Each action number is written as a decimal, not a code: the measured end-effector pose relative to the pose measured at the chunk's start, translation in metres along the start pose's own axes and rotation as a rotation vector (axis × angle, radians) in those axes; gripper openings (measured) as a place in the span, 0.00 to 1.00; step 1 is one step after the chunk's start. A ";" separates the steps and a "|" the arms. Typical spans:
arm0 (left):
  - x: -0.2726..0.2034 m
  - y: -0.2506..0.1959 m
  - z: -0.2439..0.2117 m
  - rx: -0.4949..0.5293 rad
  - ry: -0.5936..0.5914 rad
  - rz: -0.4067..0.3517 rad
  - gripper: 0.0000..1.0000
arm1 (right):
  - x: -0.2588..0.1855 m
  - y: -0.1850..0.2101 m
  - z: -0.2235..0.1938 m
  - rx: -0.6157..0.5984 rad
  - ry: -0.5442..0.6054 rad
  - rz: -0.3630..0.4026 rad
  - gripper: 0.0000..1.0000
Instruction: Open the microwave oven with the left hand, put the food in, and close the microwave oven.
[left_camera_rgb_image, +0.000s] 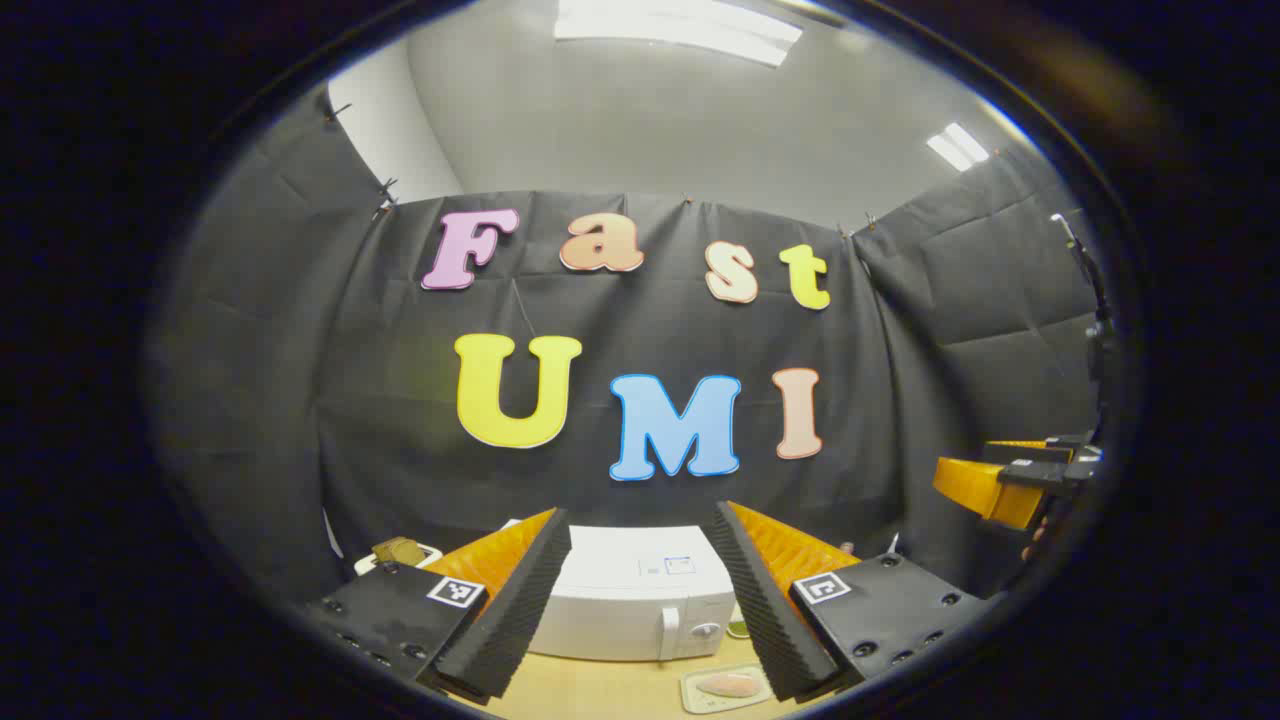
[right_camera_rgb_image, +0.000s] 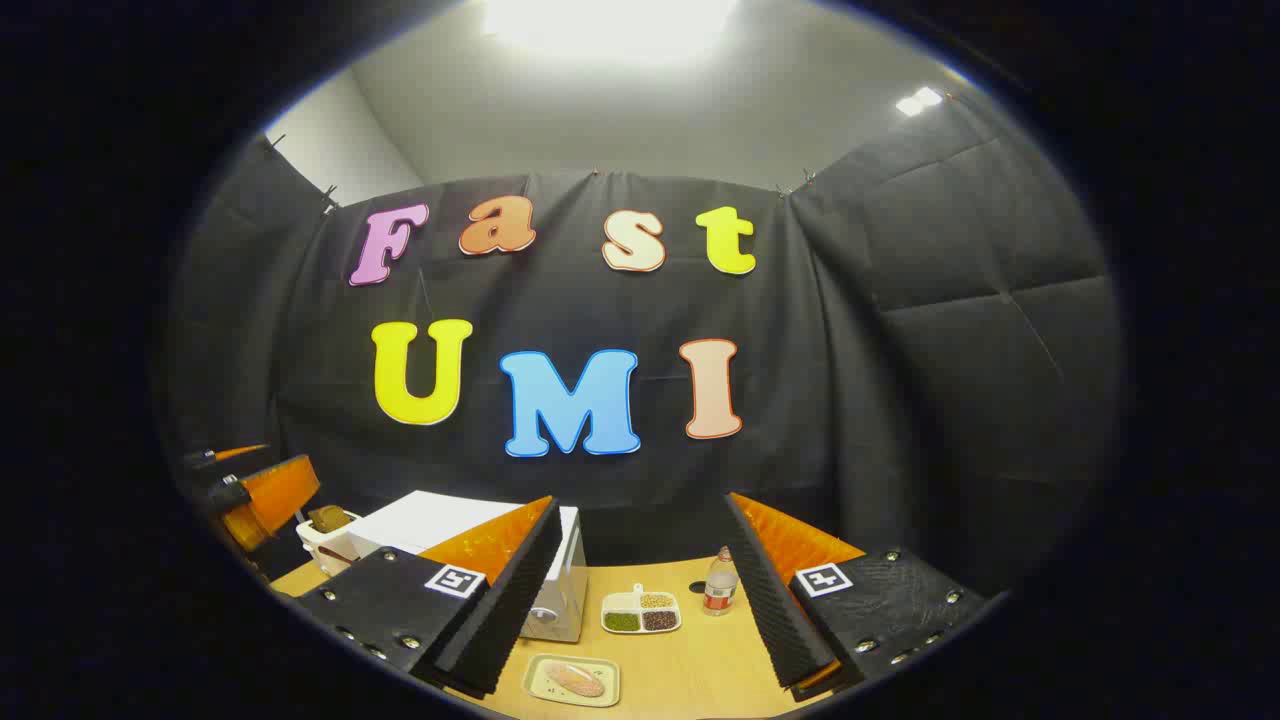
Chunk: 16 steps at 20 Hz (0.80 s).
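The left tongs (left_camera_rgb_image: 640, 600) are hanging released above the worktop (left_camera_rgb_image: 610, 690), their two fingers spread wide with nothing between them. Framed in that gap, the white microwave oven (left_camera_rgb_image: 640, 595) is sitting at the back of the worktop with its door closed and its handle (left_camera_rgb_image: 669, 632) facing forward. In front of it and a little to the right, the food (left_camera_rgb_image: 729, 684) is lying on a small pale tray (left_camera_rgb_image: 700, 698), apart from the oven. The right tongs (left_camera_rgb_image: 985, 487) are showing at the far right of the left gripper view.

In the right gripper view, the right tongs (right_camera_rgb_image: 640, 600) are likewise standing released and holding nothing. The oven (right_camera_rgb_image: 420, 520) is lying to their left, with the food tray (right_camera_rgb_image: 536, 690) near its front corner. A divided dish of grains (right_camera_rgb_image: 641, 611) and a small bottle (right_camera_rgb_image: 720, 584) are standing farther back on the worktop (right_camera_rgb_image: 690, 670).
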<state>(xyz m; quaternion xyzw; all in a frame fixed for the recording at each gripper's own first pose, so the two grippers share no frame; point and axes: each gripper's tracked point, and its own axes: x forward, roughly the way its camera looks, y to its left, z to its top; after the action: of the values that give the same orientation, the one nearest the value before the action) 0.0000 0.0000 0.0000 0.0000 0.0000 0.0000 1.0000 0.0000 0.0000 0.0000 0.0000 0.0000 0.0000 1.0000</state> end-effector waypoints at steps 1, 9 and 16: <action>0.001 -0.003 0.000 -0.007 0.000 0.001 0.95 | 0.003 0.000 0.005 0.005 -0.007 0.008 0.96; 0.013 -0.024 0.018 -0.005 -0.011 0.060 0.95 | 0.032 -0.016 0.004 0.020 0.017 0.054 0.97; 0.028 -0.044 0.015 -0.002 0.004 0.063 0.98 | 0.051 -0.029 -0.002 0.033 0.025 0.090 0.97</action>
<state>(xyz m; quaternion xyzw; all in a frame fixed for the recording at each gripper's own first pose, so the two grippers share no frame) 0.0284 -0.0442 0.0148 -0.0009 0.0018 0.0313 0.9995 0.0515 -0.0286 -0.0020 0.0163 0.0125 0.0448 0.9988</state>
